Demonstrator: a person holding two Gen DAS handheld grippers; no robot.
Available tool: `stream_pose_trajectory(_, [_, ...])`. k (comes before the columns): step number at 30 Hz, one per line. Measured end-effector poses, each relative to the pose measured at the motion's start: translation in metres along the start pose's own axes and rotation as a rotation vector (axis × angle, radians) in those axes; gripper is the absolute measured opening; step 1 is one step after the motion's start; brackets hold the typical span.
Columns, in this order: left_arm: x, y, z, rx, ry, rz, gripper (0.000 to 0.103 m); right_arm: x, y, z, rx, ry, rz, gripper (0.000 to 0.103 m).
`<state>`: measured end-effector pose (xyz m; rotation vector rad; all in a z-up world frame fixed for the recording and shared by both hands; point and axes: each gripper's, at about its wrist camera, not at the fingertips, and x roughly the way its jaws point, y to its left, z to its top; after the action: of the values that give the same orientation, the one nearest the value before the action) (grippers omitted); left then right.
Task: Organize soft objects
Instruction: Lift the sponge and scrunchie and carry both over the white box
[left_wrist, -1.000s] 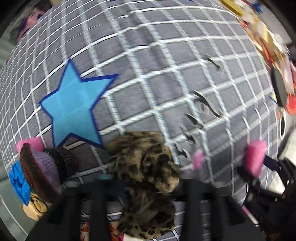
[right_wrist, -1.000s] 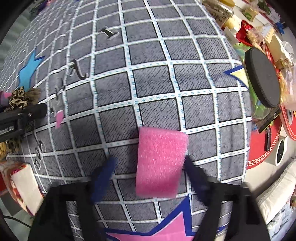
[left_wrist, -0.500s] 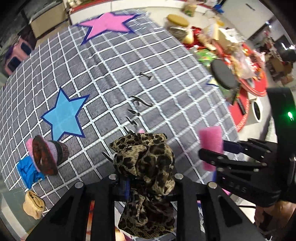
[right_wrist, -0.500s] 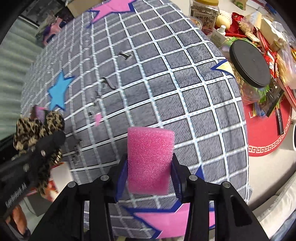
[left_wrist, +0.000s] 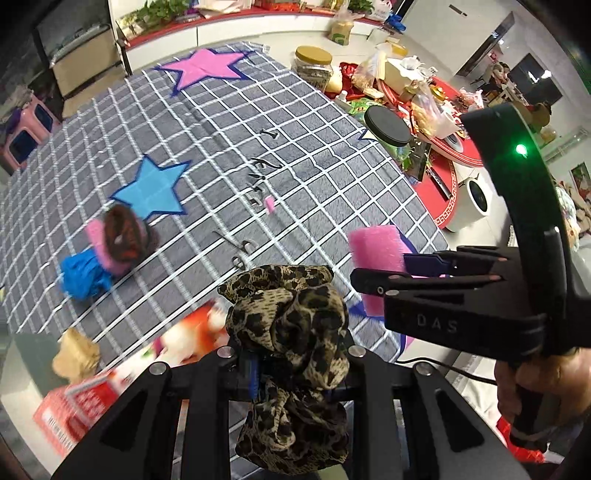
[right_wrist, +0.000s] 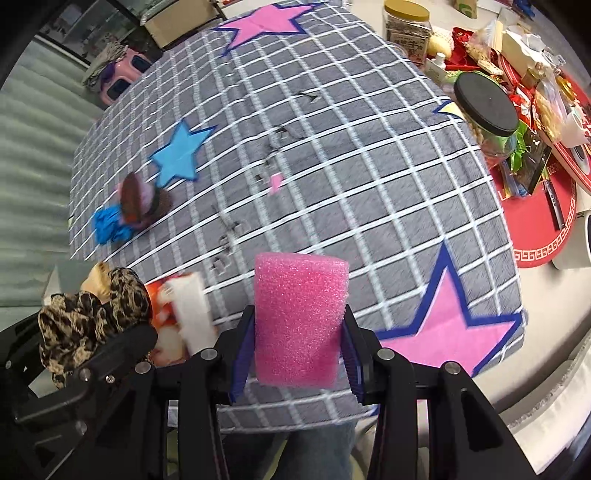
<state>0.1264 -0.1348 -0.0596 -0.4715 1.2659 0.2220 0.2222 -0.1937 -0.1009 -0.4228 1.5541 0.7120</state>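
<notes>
Grey checked cloth (right_wrist: 369, 192) with stars fills both frames, a black-lidded jar (right_wrist: 484, 110) of yellowish contents at right, "DAS" on the right gripper (right_wrist: 299, 328) pinching a pink sponge (right_wrist: 301, 317) at lower centre, left gripper (left_wrist: 291, 365) clamping leopard fabric (left_wrist: 291, 332).

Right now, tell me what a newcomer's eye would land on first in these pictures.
First, the pink foam block clamped between the right gripper's fingers, held above the near edge of the grey checked cloth. Next, the leopard-print scrunchie bunched in the left gripper, close to the lens. Beyond them, a small pile of soft things lies on the cloth beside the blue star.
</notes>
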Motion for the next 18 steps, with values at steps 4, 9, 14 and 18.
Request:
stream_pose_trajectory(4, [-0.026,0.009,-0.021,-0.009,-0.039,-0.001,0.027,-0.012,0.027,-0.016,-0.032,-0.018,0.008,0.044])
stream_pose_trajectory(9, [-0.056,0.027,-0.045,-0.055,-0.096,0.006,0.027,-0.023,0.06,-0.029,-0.061,-0.045,0.025,0.044])
stream_pose_trajectory(14, [-0.085,0.056,-0.071,-0.143,-0.154,0.028,0.027,-0.036,0.098,-0.04,-0.121,-0.085,0.028,0.044])
stream_pose_trajectory(18, [-0.104,0.078,-0.091,-0.203,-0.193,0.058,0.027,-0.039,0.124,-0.046,-0.159,-0.091,0.038,0.044])
